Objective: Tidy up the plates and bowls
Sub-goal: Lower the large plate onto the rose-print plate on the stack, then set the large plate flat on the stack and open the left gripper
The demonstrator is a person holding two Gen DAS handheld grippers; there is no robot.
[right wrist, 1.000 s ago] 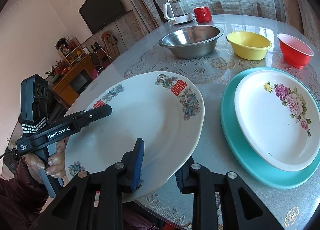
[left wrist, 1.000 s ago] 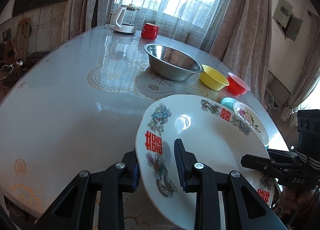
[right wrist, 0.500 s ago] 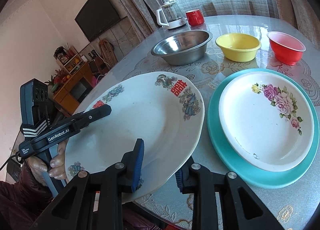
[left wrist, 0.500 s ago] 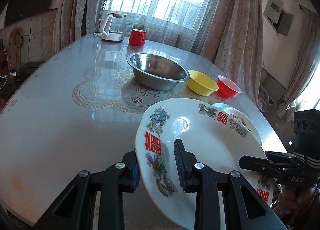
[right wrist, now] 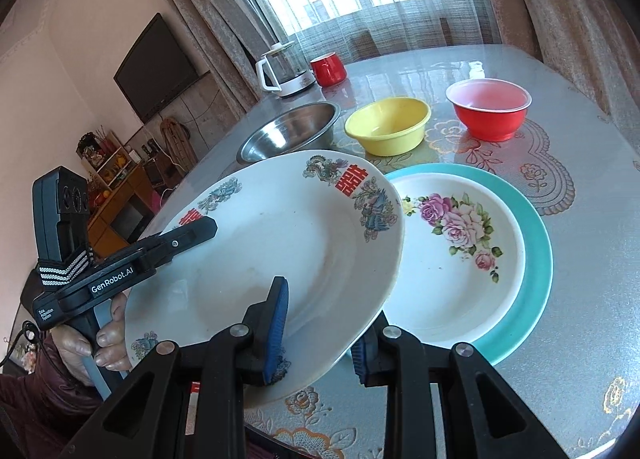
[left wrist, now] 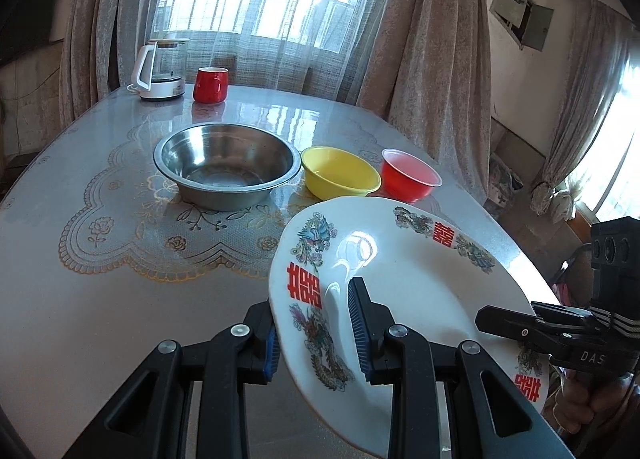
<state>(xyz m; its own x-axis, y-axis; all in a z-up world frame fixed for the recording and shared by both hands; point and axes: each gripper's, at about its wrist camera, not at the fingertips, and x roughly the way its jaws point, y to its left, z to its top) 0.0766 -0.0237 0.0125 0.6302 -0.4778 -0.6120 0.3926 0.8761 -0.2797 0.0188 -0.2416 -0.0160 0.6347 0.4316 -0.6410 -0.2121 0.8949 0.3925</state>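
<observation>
Overlapping rose plate point(right wrist: 460, 255) now — dragon plate point(left wrist: 400, 279) lifted, both tools point(left wrist: 314, 335) point(right wrist: 320, 325) clamped on rim.

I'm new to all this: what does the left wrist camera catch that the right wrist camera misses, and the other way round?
Only the left wrist view shows the grey wall box beside the curtains.

Only the right wrist view shows the rose plate stacked on the teal plate, plus the television and a shelf unit.

Both show the big white dragon plate, gripped at opposite rims by the left gripper and right gripper, and the steel bowl, yellow bowl, red bowl, red mug and kettle.
</observation>
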